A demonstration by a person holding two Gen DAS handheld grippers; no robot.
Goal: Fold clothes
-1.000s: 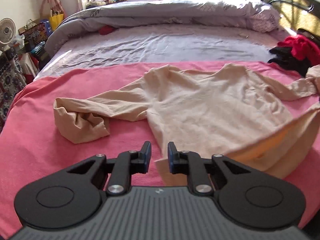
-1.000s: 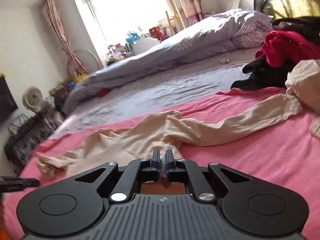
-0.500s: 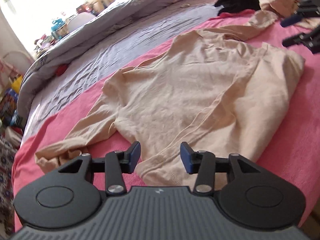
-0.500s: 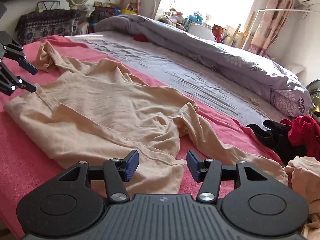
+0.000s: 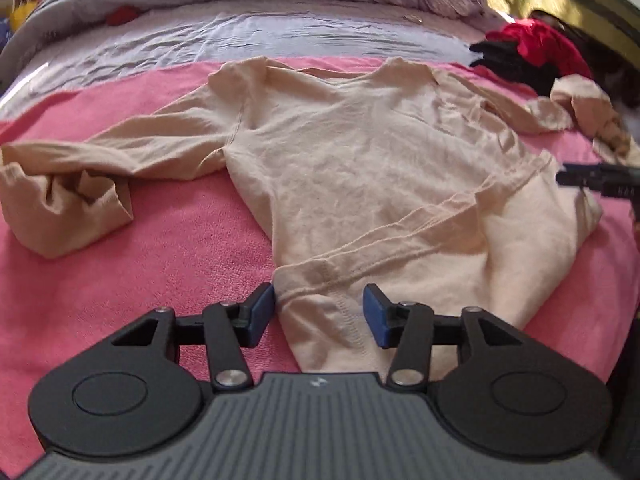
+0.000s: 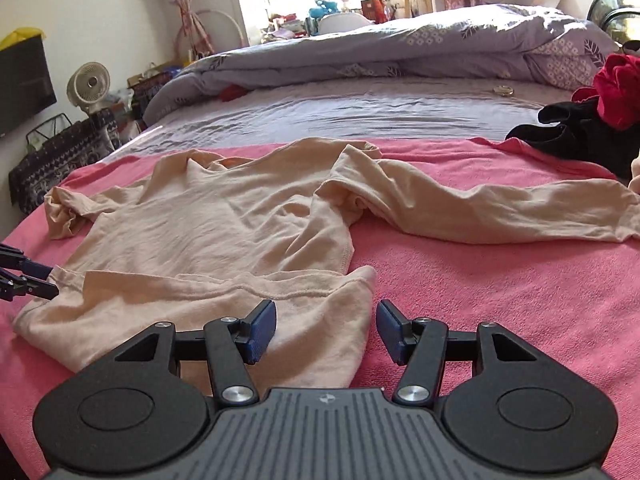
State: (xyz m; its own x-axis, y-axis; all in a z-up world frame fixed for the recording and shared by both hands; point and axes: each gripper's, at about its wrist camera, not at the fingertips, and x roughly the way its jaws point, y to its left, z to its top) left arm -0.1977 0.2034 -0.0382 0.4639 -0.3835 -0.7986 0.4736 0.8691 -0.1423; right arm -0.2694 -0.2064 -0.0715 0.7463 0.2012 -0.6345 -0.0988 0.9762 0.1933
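Both tongs apart, gripping nothing: left gripper (image 5: 319, 312) and right gripper (image 6: 327, 330) sit over the bottom hem corners of the beige long-sleeve top (image 5: 372, 168), spread flat on the pink blanket (image 5: 168, 240), likely for folding.

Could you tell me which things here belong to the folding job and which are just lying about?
Job:
beige long-sleeved top
pink blanket under it
left tongs, open
right tongs, open

Lying about:
red and black clothes
grey duvet
desk fan
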